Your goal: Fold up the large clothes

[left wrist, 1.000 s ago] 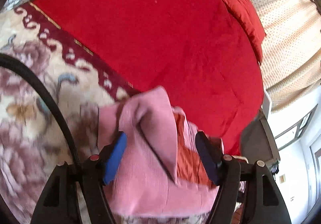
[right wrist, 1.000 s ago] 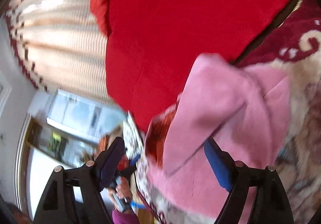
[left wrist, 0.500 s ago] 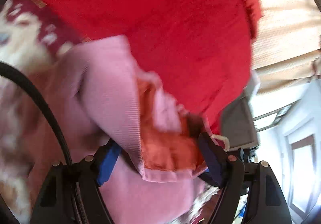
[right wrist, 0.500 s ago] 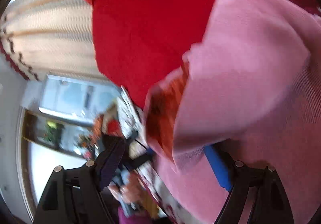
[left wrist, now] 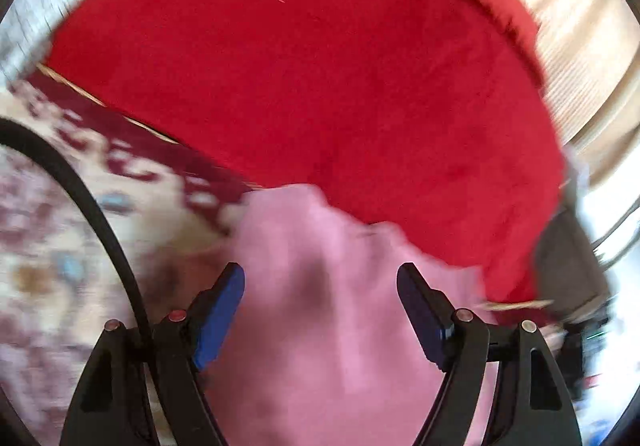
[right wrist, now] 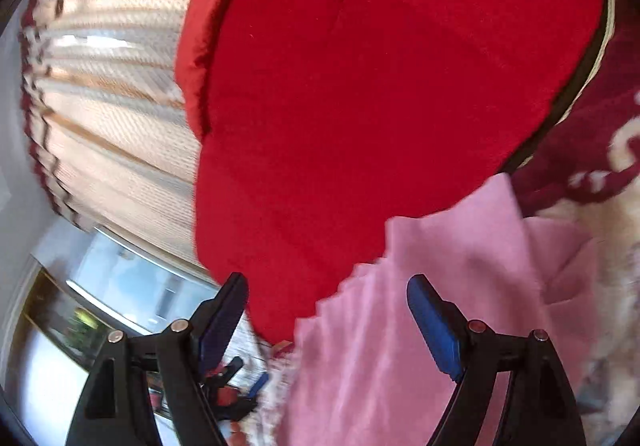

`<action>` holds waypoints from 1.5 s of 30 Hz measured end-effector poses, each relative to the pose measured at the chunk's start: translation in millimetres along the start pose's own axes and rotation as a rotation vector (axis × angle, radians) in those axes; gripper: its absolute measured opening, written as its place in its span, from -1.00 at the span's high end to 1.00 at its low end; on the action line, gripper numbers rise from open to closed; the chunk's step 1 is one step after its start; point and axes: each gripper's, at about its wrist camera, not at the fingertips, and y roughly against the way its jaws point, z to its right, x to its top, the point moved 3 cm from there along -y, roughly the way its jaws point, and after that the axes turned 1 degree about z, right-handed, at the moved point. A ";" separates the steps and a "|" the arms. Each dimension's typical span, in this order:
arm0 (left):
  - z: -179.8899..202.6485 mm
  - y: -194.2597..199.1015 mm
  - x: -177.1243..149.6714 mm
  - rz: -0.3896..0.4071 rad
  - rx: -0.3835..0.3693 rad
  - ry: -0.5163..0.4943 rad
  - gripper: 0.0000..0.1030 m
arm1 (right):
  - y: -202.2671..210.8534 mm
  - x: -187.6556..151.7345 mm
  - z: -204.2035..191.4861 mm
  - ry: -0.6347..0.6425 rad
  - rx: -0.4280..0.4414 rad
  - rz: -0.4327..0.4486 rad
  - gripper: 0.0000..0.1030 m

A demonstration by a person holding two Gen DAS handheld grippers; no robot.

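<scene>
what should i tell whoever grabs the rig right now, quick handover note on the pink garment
Left gripper: open, jaws have just been opening, pink garment lies under and between them, not pinched.
Right gripper: open, holding nothing, over the garment's edge.
The garment lies bunched on the patterned carpet, next to the red mattress.
Done: some layers are folded over, but the view is blurred.
Left: check the shape, flatten it, finish the fold.
</scene>
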 end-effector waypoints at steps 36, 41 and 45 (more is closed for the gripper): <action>-41.2 14.6 -119.0 -0.108 -0.153 0.480 -0.57 | 59.1 -119.4 70.4 -0.173 -0.173 -0.090 -0.54; -37.7 1.8 -111.8 -0.064 -0.150 0.483 -0.24 | 48.8 -116.5 68.4 -0.215 -0.219 -0.027 -0.54; -35.4 -7.6 -106.4 -0.049 -0.160 0.456 0.07 | 69.5 -112.9 75.1 -0.262 -0.290 -0.030 -0.53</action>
